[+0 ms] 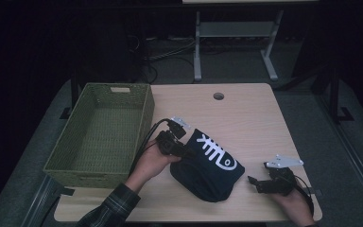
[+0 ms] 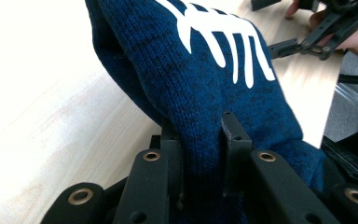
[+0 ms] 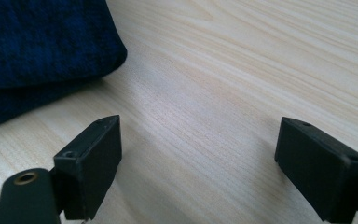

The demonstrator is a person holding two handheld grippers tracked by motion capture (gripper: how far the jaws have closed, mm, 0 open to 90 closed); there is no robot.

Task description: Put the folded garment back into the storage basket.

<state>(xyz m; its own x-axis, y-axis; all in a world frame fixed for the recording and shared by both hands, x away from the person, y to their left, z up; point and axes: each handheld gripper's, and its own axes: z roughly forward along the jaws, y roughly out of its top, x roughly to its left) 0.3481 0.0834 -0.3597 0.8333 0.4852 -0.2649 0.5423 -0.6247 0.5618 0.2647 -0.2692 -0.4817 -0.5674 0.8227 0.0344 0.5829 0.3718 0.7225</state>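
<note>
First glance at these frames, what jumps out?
The dark blue knit garment with a white fishbone print, mid-table, pinched at its left edge by the left gripper. The empty green woven basket sits at the table's left. The right gripper rests open on bare wood.

A dim lab or recording room: a lone pale wooden table point(image 1: 246, 109) at centre, loose cables point(image 1: 170, 54) on grey floor and a metal desk frame point(image 1: 236, 42) at top.

basket point(image 1: 99, 132) left of sweater point(image 1: 208, 165), on table point(image 1: 250, 113)
</note>
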